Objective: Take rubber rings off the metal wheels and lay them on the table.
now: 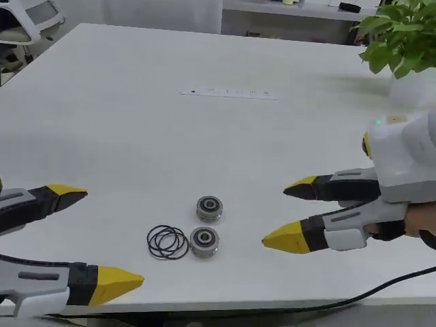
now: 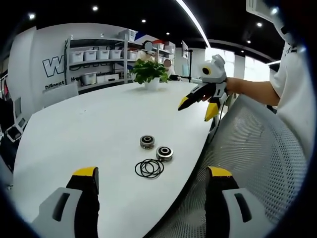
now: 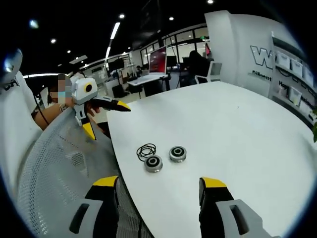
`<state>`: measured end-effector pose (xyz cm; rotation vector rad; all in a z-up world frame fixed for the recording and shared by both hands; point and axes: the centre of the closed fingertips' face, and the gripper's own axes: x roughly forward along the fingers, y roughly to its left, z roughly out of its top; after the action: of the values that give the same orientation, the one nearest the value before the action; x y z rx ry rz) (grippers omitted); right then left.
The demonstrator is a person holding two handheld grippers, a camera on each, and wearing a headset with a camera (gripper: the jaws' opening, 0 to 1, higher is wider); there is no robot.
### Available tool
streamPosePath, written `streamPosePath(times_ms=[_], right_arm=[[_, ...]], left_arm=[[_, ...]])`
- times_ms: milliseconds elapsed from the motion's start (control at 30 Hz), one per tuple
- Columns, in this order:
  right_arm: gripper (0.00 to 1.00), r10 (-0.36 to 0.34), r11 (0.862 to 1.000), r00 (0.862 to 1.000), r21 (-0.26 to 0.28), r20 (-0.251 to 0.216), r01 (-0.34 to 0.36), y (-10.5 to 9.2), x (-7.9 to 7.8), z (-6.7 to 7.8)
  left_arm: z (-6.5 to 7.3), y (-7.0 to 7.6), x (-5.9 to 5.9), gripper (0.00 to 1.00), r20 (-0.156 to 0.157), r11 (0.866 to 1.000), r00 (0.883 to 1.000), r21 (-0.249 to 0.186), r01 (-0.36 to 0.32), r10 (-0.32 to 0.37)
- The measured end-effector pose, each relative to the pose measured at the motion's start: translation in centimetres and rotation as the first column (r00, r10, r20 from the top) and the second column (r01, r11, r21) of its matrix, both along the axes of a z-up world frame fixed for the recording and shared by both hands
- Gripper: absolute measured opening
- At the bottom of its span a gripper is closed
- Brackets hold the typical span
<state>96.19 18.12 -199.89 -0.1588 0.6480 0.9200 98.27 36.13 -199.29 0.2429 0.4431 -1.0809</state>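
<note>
A white table [image 1: 136,102] takes up most of the head view. Low in the middle of the frame stand two metal wheels just beside each other, the upper wheel [image 1: 209,208] and the lower wheel [image 1: 204,242]. A small heap of black rings [image 1: 167,242] lies flat on the table at the lower wheel's left side, close against it. Whether any ring sits on a wheel is too small to tell.

The left gripper [image 1: 114,236] enters from the lower left, jaws spread wide and holding nothing, its yellow tips pointing right toward the rings. The right gripper [image 1: 274,216] comes in from the right edge, held in a hand [image 1: 419,221], jaws likewise parted and empty, tips well apart from the wheels.

A plant [image 1: 398,34] fills the upper right corner. A pale strip [image 1: 229,92] lies across the upper middle. A dark cable [image 1: 381,289] runs along the lower right edge.
</note>
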Motion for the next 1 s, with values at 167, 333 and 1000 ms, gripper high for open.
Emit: streamPosePath(times_ms=[167, 333, 1000], right_arm=[[0.65, -0.045, 0.999, 0.999, -0.007, -0.021, 0.045, -1.0, -0.9, -0.8], [0.65, -0.092, 0.996, 0.995, -0.024, -0.033, 0.091, -1.8, -1.3, -1.6], [0.87, -0.174, 0.984, 0.982, -0.056, -0.076, 0.17, -3.1, -2.3, -2.8]], left_arm=[[-0.2, 0.2, 0.0, 0.88, -0.02, 1.0, 1.0, 0.001, -0.012, 0.012], [-0.8, 0.3, -0.2, 0.9, -0.054, 1.0, 0.998, 0.01, -0.019, 0.019], [-1.3, 0.1, -0.6, 0.99, -0.093, 1.0, 0.996, 0.012, 0.002, -0.001]])
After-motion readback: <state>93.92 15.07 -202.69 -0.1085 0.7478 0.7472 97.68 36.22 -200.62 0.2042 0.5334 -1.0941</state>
